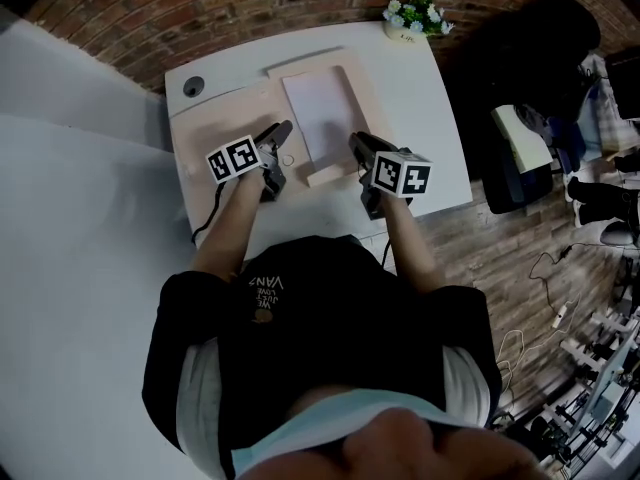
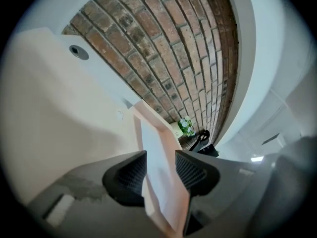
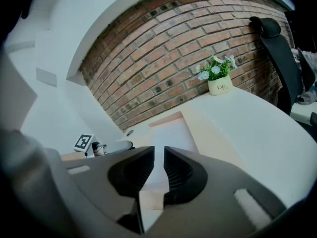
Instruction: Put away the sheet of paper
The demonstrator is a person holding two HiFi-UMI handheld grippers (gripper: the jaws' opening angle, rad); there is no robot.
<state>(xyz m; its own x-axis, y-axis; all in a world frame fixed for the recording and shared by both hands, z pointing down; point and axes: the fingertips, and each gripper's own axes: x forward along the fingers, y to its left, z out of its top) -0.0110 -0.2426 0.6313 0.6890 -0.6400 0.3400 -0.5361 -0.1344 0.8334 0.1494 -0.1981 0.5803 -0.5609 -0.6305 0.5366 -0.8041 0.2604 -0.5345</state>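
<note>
The white rectangular paper sheet (image 1: 322, 118) is lying lengthwise, 12 to 6 o'clock, on a pale peach board (image 1: 335, 174). The left tongs (image 1: 284, 130) are gaping empty at its 8 o'clock, and the right tongs (image 1: 356, 140) are hovering barely parted at 4.

Bare white table (image 1: 425, 118) either side of the shallow tray (image 1: 357, 80), flower pot (image 1: 409, 23) at the far right corner, brick wall (image 1: 200, 3) behind, black chair (image 1: 535, 58) at right.
</note>
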